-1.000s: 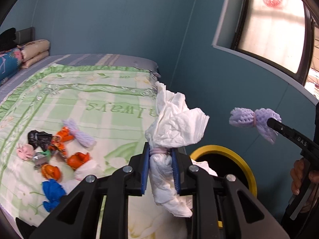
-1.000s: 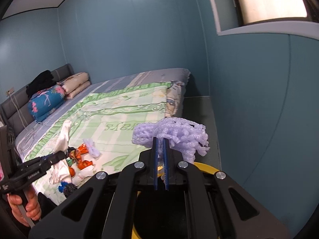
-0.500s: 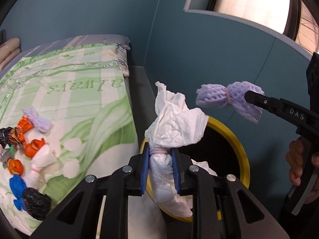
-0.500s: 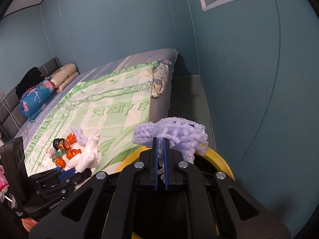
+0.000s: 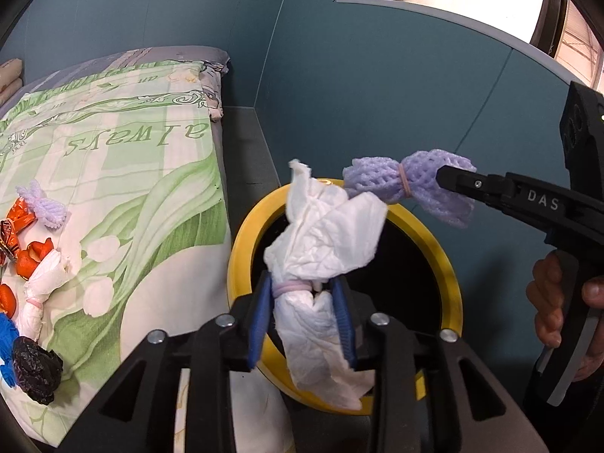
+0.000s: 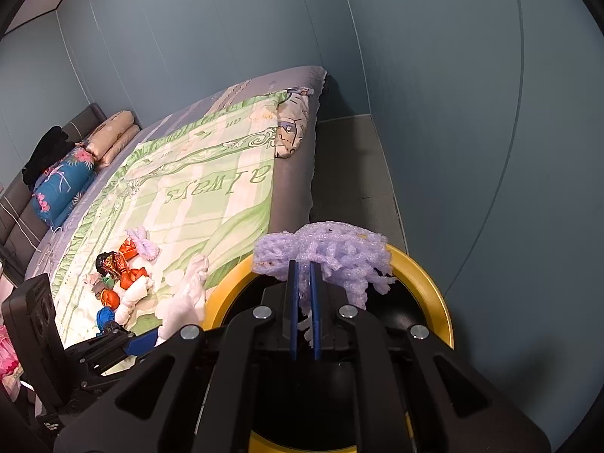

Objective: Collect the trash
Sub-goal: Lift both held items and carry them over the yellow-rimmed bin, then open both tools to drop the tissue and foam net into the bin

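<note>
Left gripper (image 5: 302,279) first: blue pads (image 5: 260,317) have just been spreading, and the white tissue bundle (image 5: 321,249) is between them, upright. There's a gap showing on the right pad side next to the pink band round its waist, so it's loose, not squeezed. Bundle sits right over the near-left part of the yellow-rimmed bin (image 5: 241,249), bottom end hanging past the rim, top end fanned out over the black opening.

Right gripper (image 6: 302,264) is pinched tight on the purple foam net (image 6: 328,253), pads almost touching w/ the net bunched over and around the tips. From the left cam the net sticks out left of the gripper tip, tied w/ a band in the middle, over the far edge of the bin and just right of the tissue's top corner. Can't tell if the two touch there.

Pose: both grippers tilted down toward the bin, left one coming in from the near side, right one from the right. Right hand (image 5: 562,302) is wrapped round the handle w/ fingers on the trigger.

Bin is on the floor b/w the bed (image 5: 132,173) and the blue wall (image 5: 377,94). More trash on the bed's near-left: orange wrappers (image 5: 32,260), another purple net (image 5: 45,207), a 2nd tissue bundle (image 5: 41,287), a black crumpled piece (image 5: 36,373).
</note>
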The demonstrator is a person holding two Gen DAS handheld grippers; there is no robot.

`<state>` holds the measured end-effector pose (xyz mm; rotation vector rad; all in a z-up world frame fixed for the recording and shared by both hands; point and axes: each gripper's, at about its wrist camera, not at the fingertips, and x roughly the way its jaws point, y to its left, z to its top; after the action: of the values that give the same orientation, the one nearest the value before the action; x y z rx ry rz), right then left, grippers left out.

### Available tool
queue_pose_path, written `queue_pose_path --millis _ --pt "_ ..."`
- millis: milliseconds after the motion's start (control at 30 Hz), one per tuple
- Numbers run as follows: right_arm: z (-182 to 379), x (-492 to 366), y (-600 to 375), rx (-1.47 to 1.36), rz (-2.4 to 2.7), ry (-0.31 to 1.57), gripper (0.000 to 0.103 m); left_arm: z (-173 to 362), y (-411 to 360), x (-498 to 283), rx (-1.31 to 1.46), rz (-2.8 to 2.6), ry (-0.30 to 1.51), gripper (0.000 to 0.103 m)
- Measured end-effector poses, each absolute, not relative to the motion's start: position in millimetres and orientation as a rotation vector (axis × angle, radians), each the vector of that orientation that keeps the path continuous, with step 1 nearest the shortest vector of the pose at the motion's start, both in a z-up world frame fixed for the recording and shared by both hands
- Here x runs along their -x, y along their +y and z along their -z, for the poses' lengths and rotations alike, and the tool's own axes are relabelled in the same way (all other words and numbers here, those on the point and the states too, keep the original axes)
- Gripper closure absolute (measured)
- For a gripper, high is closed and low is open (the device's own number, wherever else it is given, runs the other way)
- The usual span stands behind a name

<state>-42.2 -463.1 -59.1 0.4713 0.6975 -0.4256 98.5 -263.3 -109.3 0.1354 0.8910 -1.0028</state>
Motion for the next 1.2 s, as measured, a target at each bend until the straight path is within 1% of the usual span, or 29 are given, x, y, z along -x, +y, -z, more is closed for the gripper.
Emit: queue_pose_path --millis 100,133,200,267,300,433,567,600,633,800,867,1033,1200 --pt "60 43 -465 -0.479 0.438 0.703 0.096 106 -261 -98 -0.129 0.992 0.882 0.057" --pt "61 43 -465 -0.479 0.441 0.705 0.095 106 -261 -98 -0.128 0.992 0.880 0.056" --pt "61 40 -467 -0.489 0.441 0.704 0.090 104 -258 -98 -0.124 0.985 0.873 0.049" --pt "60 41 -467 -0.495 0.444 0.699 0.071 101 -255 -99 -0.117 0.976 0.868 0.047" --pt "60 42 -467 -0.498 0.445 0.696 0.069 100 -252 -100 -0.112 0.973 0.867 0.045" --pt "59 42 -468 -0.500 0.449 0.689 0.069 95 -242 -107 -0.096 0.939 0.857 0.039" --pt "55 43 -466 -0.508 0.433 0.661 0.067 89 -228 -116 -0.076 0.900 0.844 0.036" --pt "54 43 -465 -0.508 0.427 0.650 0.066 88 -223 -118 -0.070 0.887 0.840 0.033" --pt "52 42 -462 -0.504 0.416 0.634 0.062 86 -218 -121 -0.062 0.872 0.833 0.033" --pt "42 41 -451 -0.488 0.366 0.571 0.055 76 -190 -134 -0.029 0.795 0.798 0.026" --pt "38 36 -445 -0.479 0.330 0.549 0.050 71 -177 -139 -0.013 0.762 0.781 0.024" --pt "25 20 -423 -0.436 0.248 0.505 0.045 62 -145 -154 0.016 0.676 0.748 0.020" --pt "15 -6 -398 -0.390 0.170 0.509 0.042 56 -109 -164 0.012 0.583 0.710 0.017"
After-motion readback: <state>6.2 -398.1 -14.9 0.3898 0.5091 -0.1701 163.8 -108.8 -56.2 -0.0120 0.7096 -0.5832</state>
